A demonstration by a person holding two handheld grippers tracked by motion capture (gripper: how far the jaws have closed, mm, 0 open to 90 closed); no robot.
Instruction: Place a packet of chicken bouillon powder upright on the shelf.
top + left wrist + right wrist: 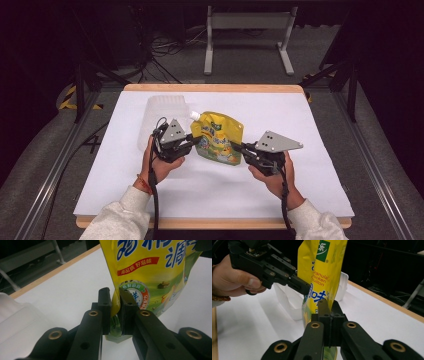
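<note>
A yellow spouted pouch of chicken bouillon [217,137] stands upright on the white table, its white cap at the upper left. My left gripper [192,142] is shut on the pouch's lower left edge; in the left gripper view the jaws pinch the yellow side seam [115,305]. My right gripper [239,148] is shut on the pouch's lower right edge. The right gripper view shows its jaws closed on the pouch [322,272], with the left gripper [305,288] clamped on the far side.
A clear plastic container [162,117] stands just behind and left of the pouch, close to my left hand; it is the clear tub [289,300] in the right gripper view. The white sheet [300,120] covers a wooden-edged table. A metal frame stands on the floor beyond.
</note>
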